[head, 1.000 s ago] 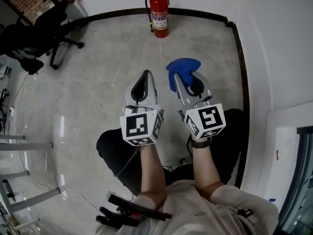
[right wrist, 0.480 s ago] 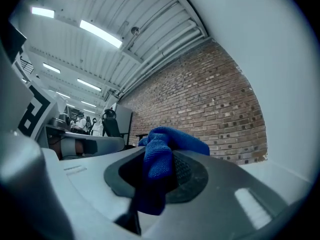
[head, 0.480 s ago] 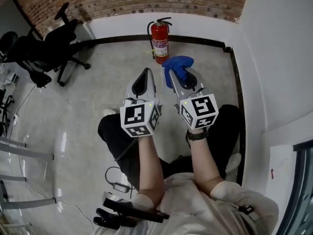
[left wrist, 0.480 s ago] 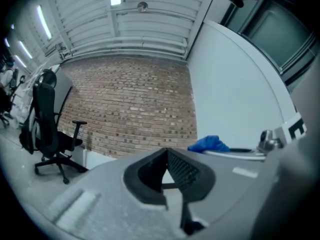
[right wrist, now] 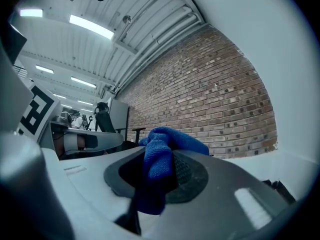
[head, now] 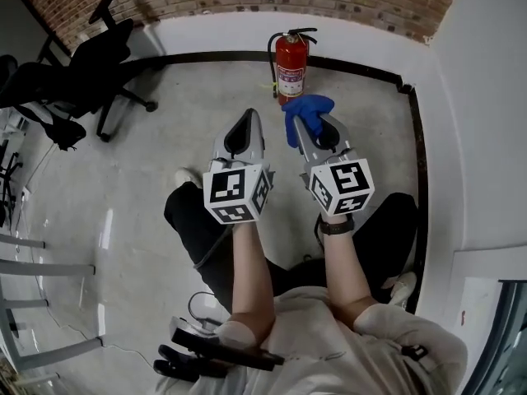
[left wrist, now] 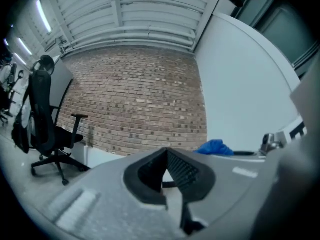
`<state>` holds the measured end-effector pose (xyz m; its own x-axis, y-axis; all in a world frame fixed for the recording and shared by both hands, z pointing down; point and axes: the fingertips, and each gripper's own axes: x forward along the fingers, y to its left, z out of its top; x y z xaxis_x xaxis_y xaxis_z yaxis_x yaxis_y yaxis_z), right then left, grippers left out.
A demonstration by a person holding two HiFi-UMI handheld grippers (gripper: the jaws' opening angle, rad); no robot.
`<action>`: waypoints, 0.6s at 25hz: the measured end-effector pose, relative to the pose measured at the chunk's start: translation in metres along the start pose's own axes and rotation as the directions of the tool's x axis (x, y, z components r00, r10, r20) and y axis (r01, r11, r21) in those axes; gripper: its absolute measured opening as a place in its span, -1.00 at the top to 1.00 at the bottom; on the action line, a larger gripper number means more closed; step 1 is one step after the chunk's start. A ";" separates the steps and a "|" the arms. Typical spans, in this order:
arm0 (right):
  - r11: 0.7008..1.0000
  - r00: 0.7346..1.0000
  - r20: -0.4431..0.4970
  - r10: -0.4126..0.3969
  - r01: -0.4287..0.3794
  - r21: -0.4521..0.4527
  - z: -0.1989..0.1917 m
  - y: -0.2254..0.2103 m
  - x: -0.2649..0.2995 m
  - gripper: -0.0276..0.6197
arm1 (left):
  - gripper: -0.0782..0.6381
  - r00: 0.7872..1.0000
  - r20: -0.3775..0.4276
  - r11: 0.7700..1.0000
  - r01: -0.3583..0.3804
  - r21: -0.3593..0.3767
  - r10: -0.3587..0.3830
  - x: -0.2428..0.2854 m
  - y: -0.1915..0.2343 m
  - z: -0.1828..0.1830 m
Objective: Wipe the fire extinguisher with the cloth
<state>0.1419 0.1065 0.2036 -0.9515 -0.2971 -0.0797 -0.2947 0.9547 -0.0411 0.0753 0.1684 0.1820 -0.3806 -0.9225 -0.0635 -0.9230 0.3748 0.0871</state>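
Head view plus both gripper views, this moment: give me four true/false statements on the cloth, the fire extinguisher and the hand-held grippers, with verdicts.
1. The right hand-held gripper is shut on the blue cloth. True.
2. The left hand-held gripper also holds a cloth. False: its jaws are together with nothing between them.
3. The fire extinguisher lies on its side. False: it stands upright by the wall.
4. A black office chair stands at the head view's left. True.
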 end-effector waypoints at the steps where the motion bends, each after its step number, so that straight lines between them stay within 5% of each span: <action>1: 1.000 1.000 0.005 -0.013 0.013 0.000 0.001 -0.004 0.013 0.64 | 0.78 1.000 -0.002 1.000 0.016 0.004 -0.016 0.012 0.008 0.001; 8: 0.993 0.993 0.011 -0.114 0.114 -0.032 -0.003 -0.046 0.102 0.64 | 0.78 0.986 0.003 0.985 0.169 0.041 -0.169 0.116 0.051 0.001; 15: 0.953 0.953 -0.003 -0.302 0.302 -0.028 -0.027 -0.101 0.185 0.64 | 0.78 0.942 -0.005 0.940 0.334 0.064 -0.335 0.224 0.093 -0.005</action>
<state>-0.0069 -0.0446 0.2199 -0.8183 -0.5716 -0.0604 -0.5706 0.8205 -0.0355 -0.0951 -0.0035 0.1808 -0.0494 -0.9952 -0.0842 -0.9988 0.0498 -0.0028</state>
